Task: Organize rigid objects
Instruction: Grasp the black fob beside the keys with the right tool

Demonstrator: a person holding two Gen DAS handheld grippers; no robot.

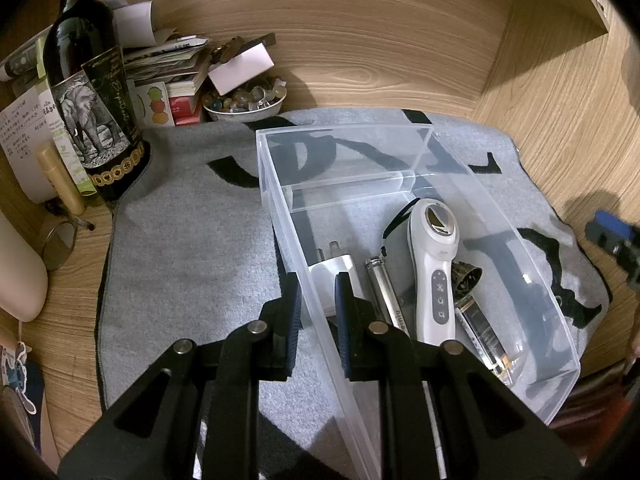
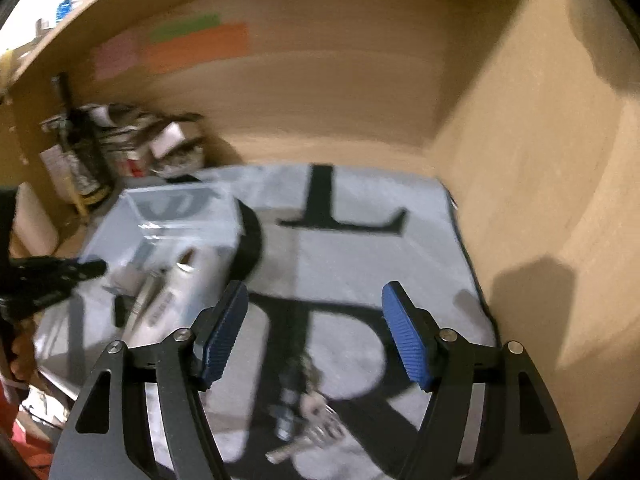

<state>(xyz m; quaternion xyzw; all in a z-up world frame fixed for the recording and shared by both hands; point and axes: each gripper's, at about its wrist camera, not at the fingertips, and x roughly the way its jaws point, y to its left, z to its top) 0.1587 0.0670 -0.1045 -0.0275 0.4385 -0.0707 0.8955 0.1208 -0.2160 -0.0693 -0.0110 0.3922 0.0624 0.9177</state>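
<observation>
A clear plastic box (image 1: 280, 216) stands on a grey mat (image 1: 192, 232). In it lie a white plug adapter (image 1: 328, 276), a silver tube (image 1: 384, 292), a white handheld device (image 1: 434, 264), a small dark metal piece (image 1: 466, 278) and a clear bar (image 1: 480, 332). My left gripper (image 1: 318, 292) is shut on the box's left wall, one finger inside, one outside. My right gripper (image 2: 314, 320) is open and empty above the mat, to the right of the box (image 2: 176, 216). A bunch of keys (image 2: 308, 420) lies on the mat below it, blurred.
A dark wine bottle (image 1: 86, 88), a stack of papers and booklets (image 1: 168, 64) and a bowl of stones (image 1: 248, 100) crowd the back left corner. Wooden walls (image 1: 560, 100) close in the back and right. A glass (image 1: 58, 244) stands at the left.
</observation>
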